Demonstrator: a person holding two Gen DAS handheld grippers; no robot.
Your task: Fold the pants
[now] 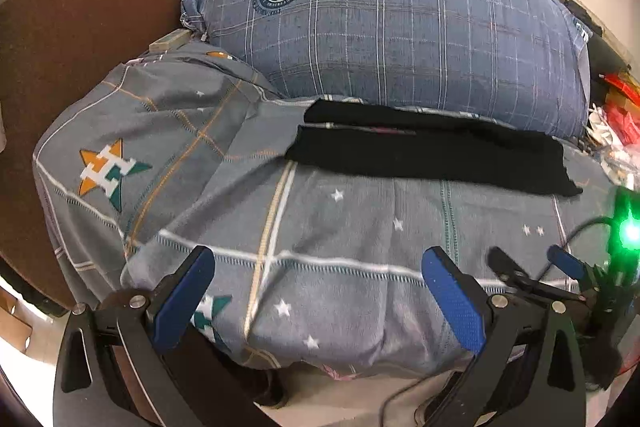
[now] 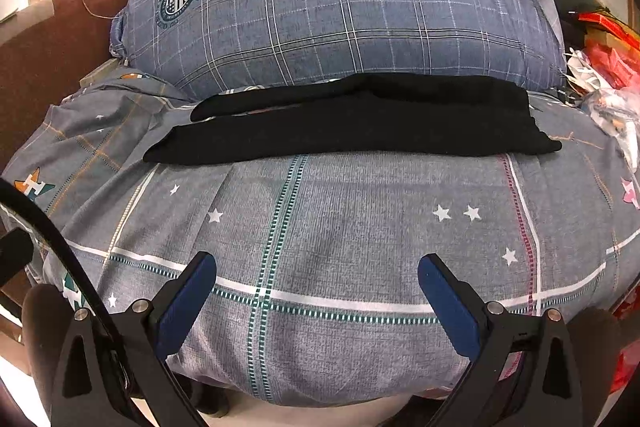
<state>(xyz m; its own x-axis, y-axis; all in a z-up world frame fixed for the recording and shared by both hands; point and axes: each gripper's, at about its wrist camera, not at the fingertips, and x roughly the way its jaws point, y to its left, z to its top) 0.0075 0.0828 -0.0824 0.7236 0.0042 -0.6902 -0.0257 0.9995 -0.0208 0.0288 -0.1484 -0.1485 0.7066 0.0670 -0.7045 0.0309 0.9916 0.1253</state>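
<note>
Black pants (image 1: pixel 432 151) lie flat on the grey bed cover, folded lengthwise into a long strip, just in front of the blue pillow; they also show in the right wrist view (image 2: pixel 360 123). My left gripper (image 1: pixel 320 267) is open and empty, held over the near part of the bed, well short of the pants. My right gripper (image 2: pixel 318 267) is open and empty too, also short of the pants. It shows at the right of the left wrist view (image 1: pixel 532 259), beside a green light.
A large blue plaid pillow (image 1: pixel 400 27) lies behind the pants. The grey star-patterned bed cover (image 2: pixel 340 227) spreads below. A brown headboard (image 1: pixel 72 59) stands at the left. Red and white clutter (image 2: pixel 608 67) sits at the right edge. A cable (image 2: pixel 60 247) crosses the lower left.
</note>
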